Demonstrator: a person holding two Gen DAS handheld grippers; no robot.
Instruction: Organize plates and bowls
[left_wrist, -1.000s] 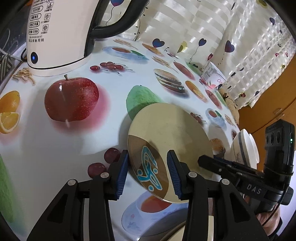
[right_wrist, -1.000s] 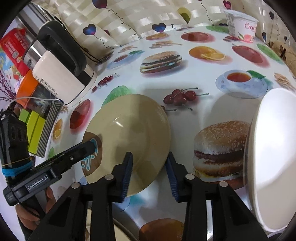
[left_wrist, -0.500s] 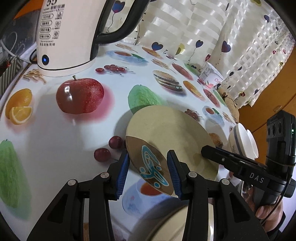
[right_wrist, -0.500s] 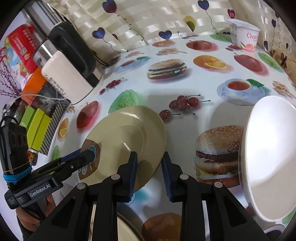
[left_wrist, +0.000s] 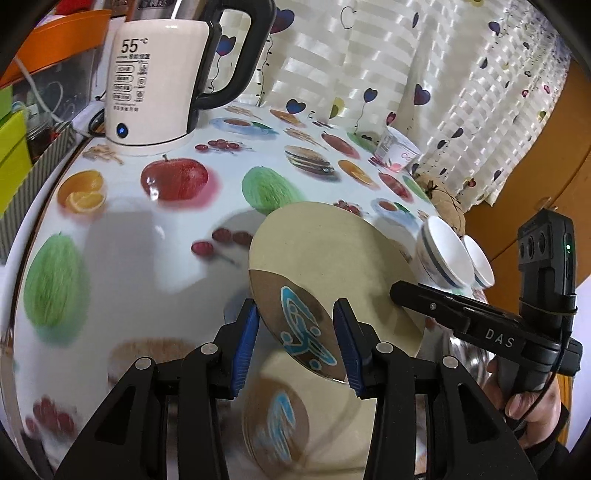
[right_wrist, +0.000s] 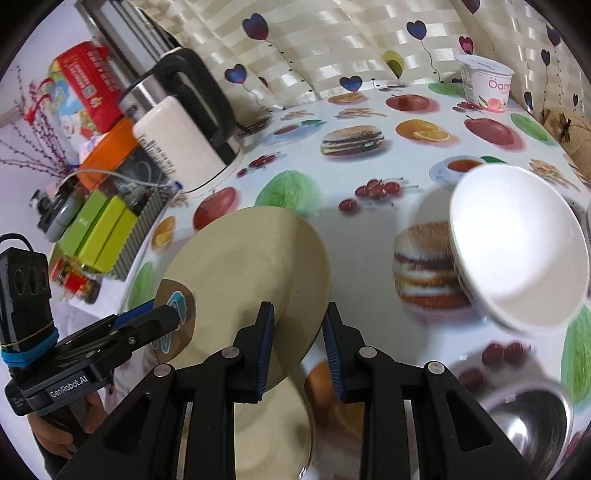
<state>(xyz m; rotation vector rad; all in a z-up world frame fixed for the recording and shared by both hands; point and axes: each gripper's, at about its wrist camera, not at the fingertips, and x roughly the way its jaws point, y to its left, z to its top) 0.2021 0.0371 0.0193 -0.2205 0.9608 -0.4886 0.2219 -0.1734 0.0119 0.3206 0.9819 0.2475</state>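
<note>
A beige plate (left_wrist: 325, 266) with a brown patch and a blue design is lifted above the table, tilted; it also shows in the right wrist view (right_wrist: 251, 273). My left gripper (left_wrist: 295, 343) grips its brown edge. My right gripper (right_wrist: 299, 347) grips the opposite rim. Below lies another beige plate (left_wrist: 295, 417) with the same blue design, also seen in the right wrist view (right_wrist: 273, 435). Two white bowls (left_wrist: 447, 258) stand tilted at the right; one (right_wrist: 517, 243) looms in the right wrist view.
A white electric kettle (left_wrist: 155, 77) stands at the table's far left, with boxes (right_wrist: 99, 232) beside it. A yogurt cup (right_wrist: 487, 83) stands at the back by the curtain. A steel bowl (right_wrist: 524, 421) lies at the near right. The fruit-print tablecloth (left_wrist: 122, 240) covers the table.
Both grippers have lifted the plate higher and drawn it back toward me, over the second plate. The right gripper closed onto the rim about half a second ago.
</note>
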